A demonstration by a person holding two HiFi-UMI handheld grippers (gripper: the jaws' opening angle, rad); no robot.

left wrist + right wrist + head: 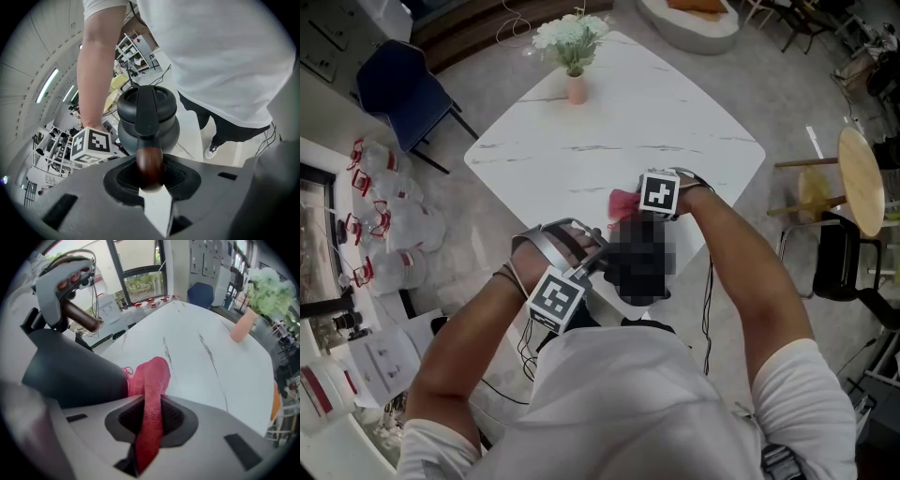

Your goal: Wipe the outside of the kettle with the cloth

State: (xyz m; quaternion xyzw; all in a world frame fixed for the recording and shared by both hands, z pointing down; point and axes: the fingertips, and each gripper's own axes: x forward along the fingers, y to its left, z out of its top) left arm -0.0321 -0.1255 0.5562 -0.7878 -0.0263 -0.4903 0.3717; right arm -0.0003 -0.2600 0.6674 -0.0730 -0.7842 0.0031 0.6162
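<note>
A dark grey kettle (159, 129) stands near the front corner of the white marble table (609, 131). Its handle ends in a brown wooden grip (149, 168), and my left gripper (150, 177) is shut on that grip. My right gripper (150, 427) is shut on a pink cloth (151, 385), which hangs against the kettle's rounded side (65, 376). In the head view the pink cloth (623, 200) shows just left of the right gripper (654, 199). The kettle itself is mostly hidden there. The left gripper (572, 281) sits at its near left.
A pink vase with white flowers (575, 82) stands at the table's far corner. A blue chair (398, 89) is at the back left, a round wooden stool (860, 178) at the right. Several clear bottles with red labels (380, 225) lie on the floor at the left.
</note>
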